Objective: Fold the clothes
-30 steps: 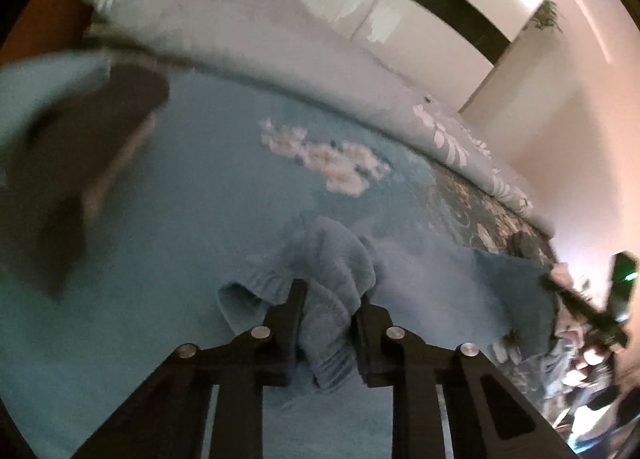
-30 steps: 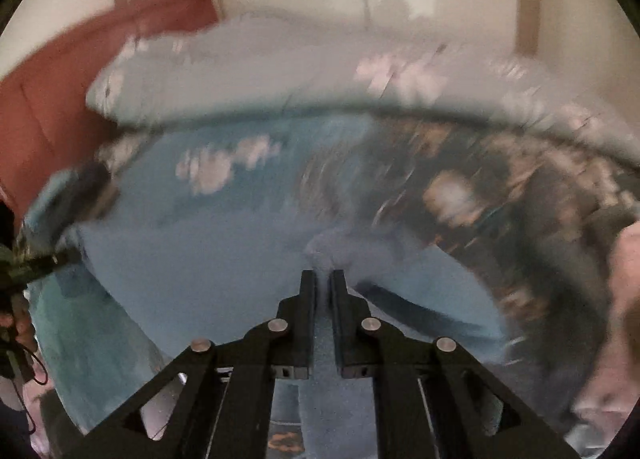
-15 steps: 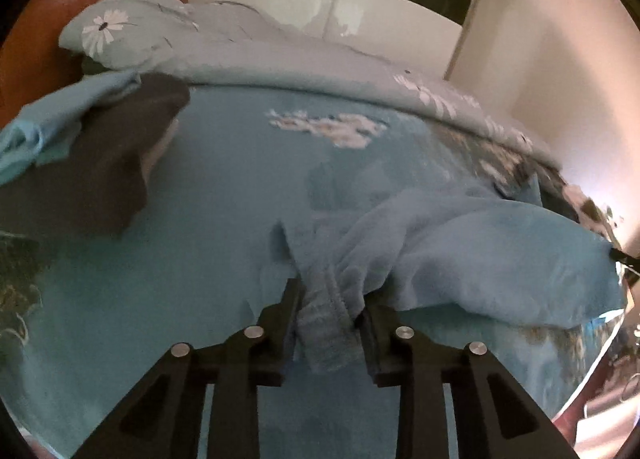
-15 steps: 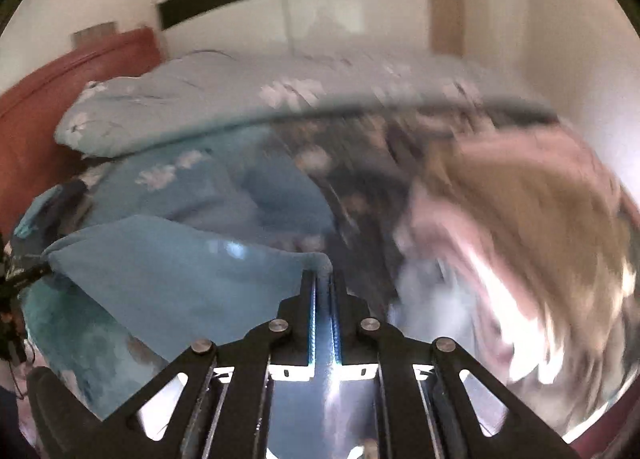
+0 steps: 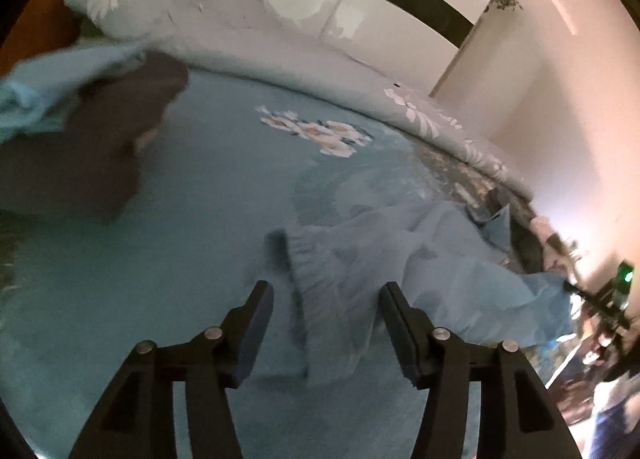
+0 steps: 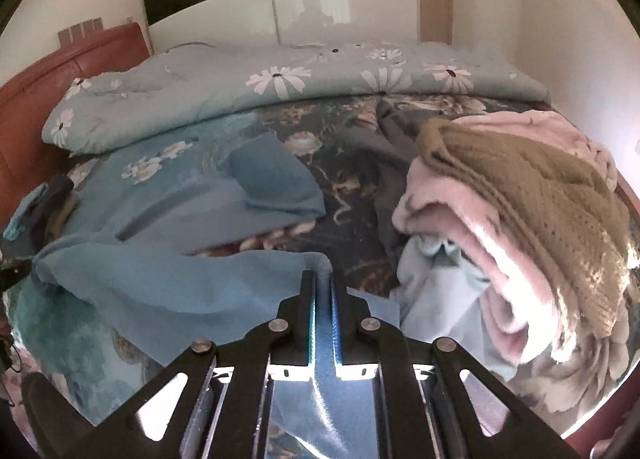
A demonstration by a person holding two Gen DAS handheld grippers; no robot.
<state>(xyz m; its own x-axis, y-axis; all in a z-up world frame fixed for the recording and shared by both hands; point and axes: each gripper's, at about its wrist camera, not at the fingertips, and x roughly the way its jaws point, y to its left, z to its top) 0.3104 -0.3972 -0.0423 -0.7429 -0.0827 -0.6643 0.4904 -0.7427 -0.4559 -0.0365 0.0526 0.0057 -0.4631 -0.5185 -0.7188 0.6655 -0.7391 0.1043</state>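
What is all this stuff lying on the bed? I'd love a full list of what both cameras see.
Light blue thin fabric garment with a ribbed hem: one, spread across the near part of the bed, one edge pinched by the right gripper.
Blue floral bedsheet: one, covers the mattress.
Pale blue daisy-print quilt: one, bunched along the far side.
Pile of pink fleece and olive knitted clothes: one pile, right side of the bed.
Dark grey-brown garment: one, left side, blurred.
Reddish-brown headboard: one, far left.
Left gripper: black, open, fingers either side of the ribbed hem.
Right gripper: black, shut on the garment.
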